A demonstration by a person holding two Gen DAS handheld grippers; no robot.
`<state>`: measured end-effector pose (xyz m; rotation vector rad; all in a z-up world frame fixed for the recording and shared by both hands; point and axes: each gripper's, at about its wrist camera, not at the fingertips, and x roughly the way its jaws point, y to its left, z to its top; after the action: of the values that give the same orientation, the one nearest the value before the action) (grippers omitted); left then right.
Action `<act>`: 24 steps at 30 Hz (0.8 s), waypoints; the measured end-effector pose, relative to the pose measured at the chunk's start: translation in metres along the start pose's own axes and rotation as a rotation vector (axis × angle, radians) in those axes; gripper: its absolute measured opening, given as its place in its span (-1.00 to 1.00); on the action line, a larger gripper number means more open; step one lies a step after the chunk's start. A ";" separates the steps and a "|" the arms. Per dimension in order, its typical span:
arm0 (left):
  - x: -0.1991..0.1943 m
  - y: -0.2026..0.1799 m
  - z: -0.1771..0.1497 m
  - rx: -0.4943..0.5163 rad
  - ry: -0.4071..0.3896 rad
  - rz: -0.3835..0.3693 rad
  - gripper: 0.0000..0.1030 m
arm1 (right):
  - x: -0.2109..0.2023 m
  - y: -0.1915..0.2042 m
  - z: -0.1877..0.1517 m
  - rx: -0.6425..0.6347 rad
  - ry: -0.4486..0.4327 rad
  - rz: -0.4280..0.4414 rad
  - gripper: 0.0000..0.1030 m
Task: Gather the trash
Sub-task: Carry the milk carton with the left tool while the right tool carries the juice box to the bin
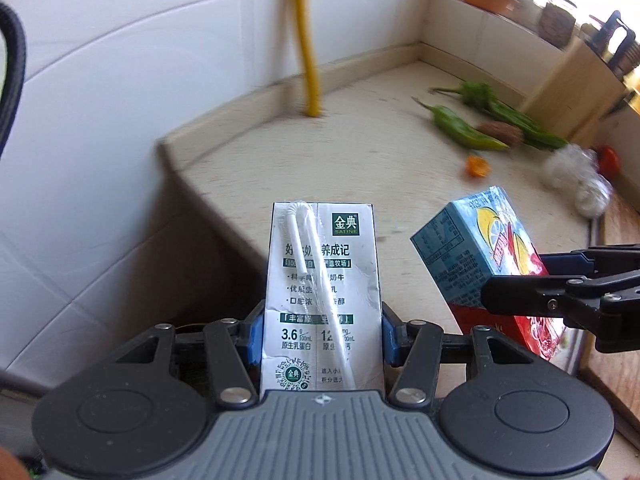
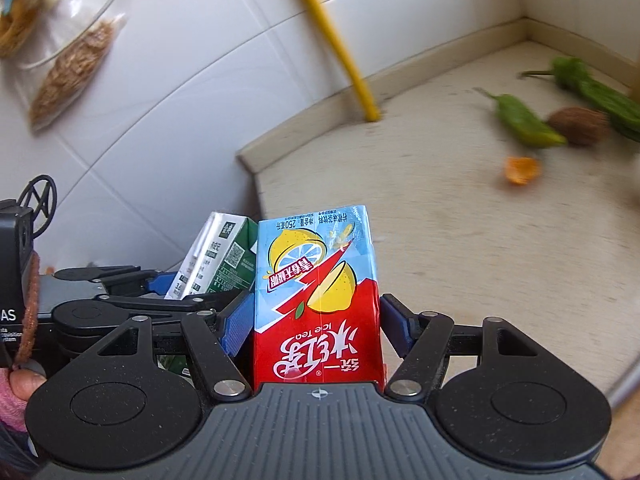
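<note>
While both cartons sit clamped in our tools, we have the milk carton [image 1: 320, 296] pinched between the blue pads of the left gripper [image 1: 322, 334], upright along the fingers, its wrapped white straw [image 1: 310, 280] running down the printed face. From the right wrist view the same carton [image 2: 218, 258] shows as a white and green box just left of our other load. We hold the ice tea carton [image 2: 316, 300] in the right gripper [image 2: 316, 334], jaws closed on both its sides, label upside down to the camera, lemon print on blue over red. From the left wrist view that carton [image 1: 480, 256] is tilted, with the right gripper [image 1: 532, 288] gripping it from the right edge. Both cartons hang above the near-left edge of the beige countertop [image 1: 360, 152], close together but we can't tell whether they touch. Further back on the counter: two green peppers [image 1: 464, 126], a brown round object [image 1: 500, 132] between them, a piece of orange peel [image 1: 478, 166] nearer us, and a crumpled clear plastic wad [image 1: 576, 176] on the right. A yellow pipe [image 1: 308, 60] runs down the white tiled wall [image 1: 140, 80] to the counter's back edge. A clear bag of grain [image 2: 68, 76] hangs on the wall, upper left in the right wrist view.
</note>
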<state>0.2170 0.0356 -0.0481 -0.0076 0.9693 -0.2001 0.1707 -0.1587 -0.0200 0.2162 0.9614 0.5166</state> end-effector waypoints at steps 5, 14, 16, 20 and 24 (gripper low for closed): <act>-0.016 0.047 -0.018 -0.076 0.001 0.071 -0.05 | 0.031 0.042 0.004 -0.060 0.047 0.058 0.42; -0.013 0.113 -0.055 -0.202 0.065 0.153 -0.05 | 0.108 0.100 -0.007 -0.128 0.188 0.104 0.43; -0.008 0.125 -0.060 -0.224 0.082 0.156 -0.05 | 0.124 0.106 -0.007 -0.127 0.210 0.100 0.43; 0.010 0.142 -0.065 -0.258 0.122 0.152 -0.05 | 0.154 0.114 -0.010 -0.112 0.252 0.082 0.43; 0.030 0.154 -0.068 -0.278 0.167 0.151 -0.04 | 0.182 0.113 -0.013 -0.072 0.285 0.067 0.46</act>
<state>0.2031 0.1868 -0.1265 -0.1746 1.1528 0.0752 0.2075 0.0308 -0.1141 0.1121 1.2136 0.6545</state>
